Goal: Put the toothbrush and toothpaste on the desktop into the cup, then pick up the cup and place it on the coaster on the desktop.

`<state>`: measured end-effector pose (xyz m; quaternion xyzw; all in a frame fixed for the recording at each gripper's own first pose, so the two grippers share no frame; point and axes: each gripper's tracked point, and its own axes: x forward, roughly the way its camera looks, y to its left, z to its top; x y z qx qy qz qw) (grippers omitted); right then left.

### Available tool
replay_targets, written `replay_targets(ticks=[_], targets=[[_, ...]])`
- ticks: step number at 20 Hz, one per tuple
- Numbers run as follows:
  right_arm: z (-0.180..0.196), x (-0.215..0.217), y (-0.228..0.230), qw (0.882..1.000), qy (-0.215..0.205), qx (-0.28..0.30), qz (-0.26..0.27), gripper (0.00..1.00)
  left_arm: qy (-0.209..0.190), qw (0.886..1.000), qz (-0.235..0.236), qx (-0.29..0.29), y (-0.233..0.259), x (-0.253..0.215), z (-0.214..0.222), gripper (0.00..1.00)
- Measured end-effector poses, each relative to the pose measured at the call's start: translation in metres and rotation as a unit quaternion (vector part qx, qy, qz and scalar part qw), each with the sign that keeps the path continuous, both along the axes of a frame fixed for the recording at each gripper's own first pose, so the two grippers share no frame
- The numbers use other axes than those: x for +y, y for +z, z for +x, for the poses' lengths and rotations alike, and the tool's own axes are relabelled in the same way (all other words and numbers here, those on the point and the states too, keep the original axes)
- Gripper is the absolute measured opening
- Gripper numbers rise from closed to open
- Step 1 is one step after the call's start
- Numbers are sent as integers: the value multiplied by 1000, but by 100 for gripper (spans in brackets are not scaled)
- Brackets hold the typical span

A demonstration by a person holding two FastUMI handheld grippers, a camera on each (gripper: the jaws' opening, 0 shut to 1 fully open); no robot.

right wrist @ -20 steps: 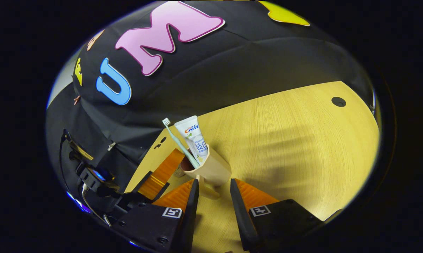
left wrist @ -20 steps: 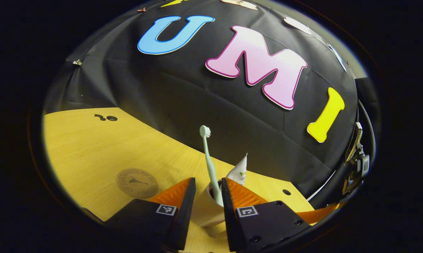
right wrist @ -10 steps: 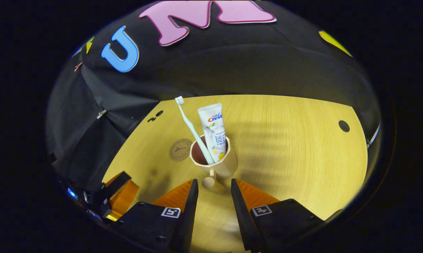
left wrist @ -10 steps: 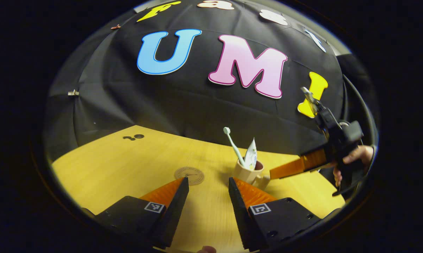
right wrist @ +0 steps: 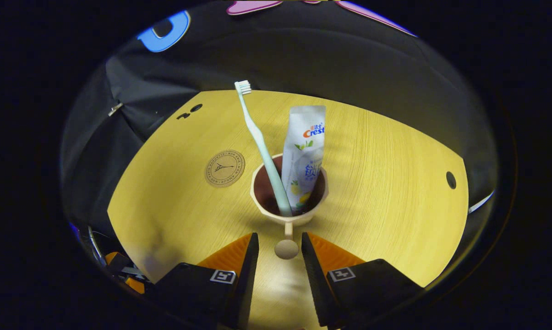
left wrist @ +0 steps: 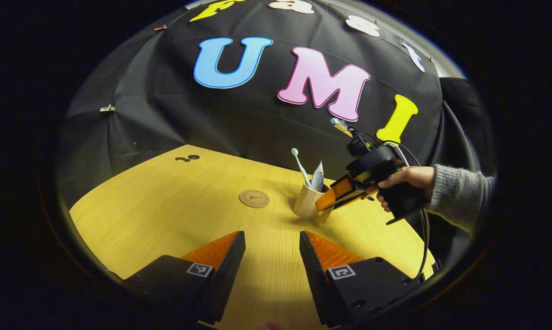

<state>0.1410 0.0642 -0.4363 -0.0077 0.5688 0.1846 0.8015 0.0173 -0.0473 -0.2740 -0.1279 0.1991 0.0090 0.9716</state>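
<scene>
A beige cup (left wrist: pixel 304 204) stands upright on the wooden table, holding a pale green toothbrush (left wrist: pixel 300 166) and a white toothpaste tube (left wrist: pixel 318 176). A round brown coaster (left wrist: pixel 254 198) lies just left of it, apart from the cup. My left gripper (left wrist: pixel 269 250) is open over bare table, well short of the cup. The right gripper (left wrist: pixel 324 204), held by a hand (left wrist: pixel 406 178), reaches the cup's right side. In the right gripper view the cup (right wrist: pixel 270 213), toothbrush (right wrist: pixel 262 142), toothpaste (right wrist: pixel 305 151) and coaster (right wrist: pixel 225 168) are close. The right gripper (right wrist: pixel 279 245) is open, with the cup's handle knob (right wrist: pixel 286 249) between its fingers, untouched.
The wooden table (left wrist: pixel 166 206) has small dark holes at the far left (left wrist: pixel 188 158) and at the right (right wrist: pixel 450 179). Black cloth wall closes the back. A grey sleeve (left wrist: pixel 459 195) and cables hang at the table's right end.
My left gripper has pulled back from the cup, which now stands farther off. The right gripper has moved in above the cup, so its handle now sits between the fingers.
</scene>
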Motion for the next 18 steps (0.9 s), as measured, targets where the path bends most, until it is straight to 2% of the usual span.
replay_targets(ticks=[4,5,6,7,9,10,14,17,18], targets=[[6,3,-7,999,11,2,-36,58,-1,1000,-5,3,3,3,-16,77],[7,2,-8,999,8,3,-42,48,-4,1000,-5,4,4,3,-18,77],[8,0,-9,999,6,7,-47,55,-5,1000,-4,6,3,3,-22,77],[7,-1,-13,999,1,10,-53,54,-6,1000,-4,8,3,3,-24,77],[9,-10,-16,998,-16,15,-66,48,-8,1000,-7,11,2,2,-27,77],[8,-9,-15,998,-21,20,-61,28,-8,1000,-9,12,2,3,-28,77],[11,-7,-18,998,-4,-8,-58,17,-9,1000,-14,14,2,3,-30,76],[11,-8,-12,999,-8,-22,-43,17,-9,1000,-12,17,-1,5,-29,76],[11,-7,-13,999,-8,-19,-41,12,-10,1000,-11,18,-1,6,-29,77]])
